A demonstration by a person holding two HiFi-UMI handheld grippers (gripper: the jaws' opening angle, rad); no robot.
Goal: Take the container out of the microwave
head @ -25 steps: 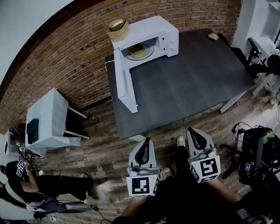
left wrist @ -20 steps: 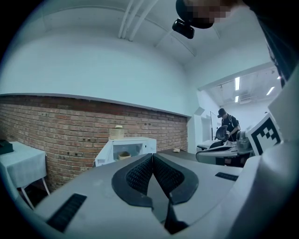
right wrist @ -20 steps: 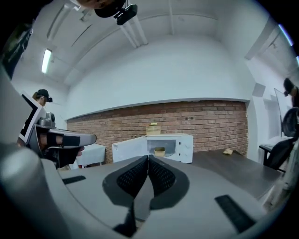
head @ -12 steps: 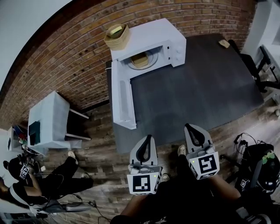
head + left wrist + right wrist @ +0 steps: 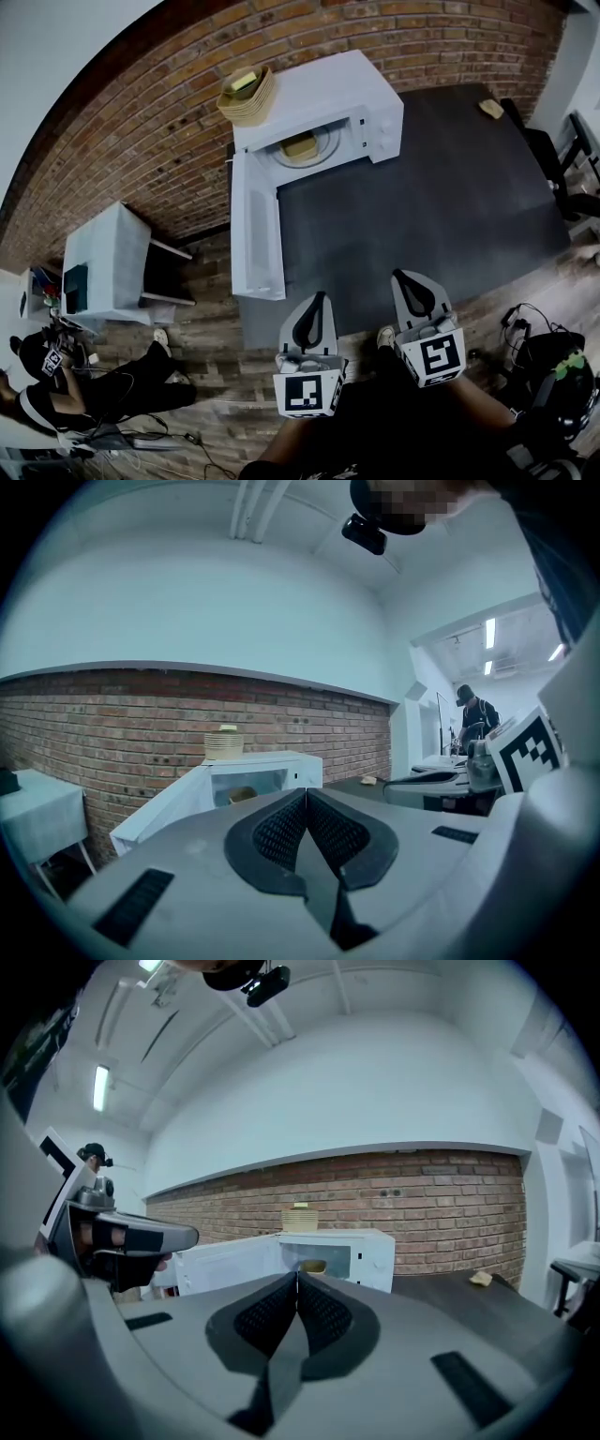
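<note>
The door [image 5: 255, 225] stood swung open at left of the microwave [image 5: 323, 89], which sat at the far left of the dark surface [image 5: 441, 197]. The container [image 5: 300, 145] lay inside on the glass plate [image 5: 323, 150], well apart from my grippers. My left gripper [image 5: 318, 300] hovered at the surface's near edge, fingers [image 5: 279, 834] pressed together on nothing, and my right gripper [image 5: 403, 279] was just beside it, fingers [image 5: 267, 1318] likewise pressed together, empty.

Nearer the table [image 5: 450, 197] now: left gripper [image 5: 317, 300], right gripper [image 5: 405, 279].
</note>
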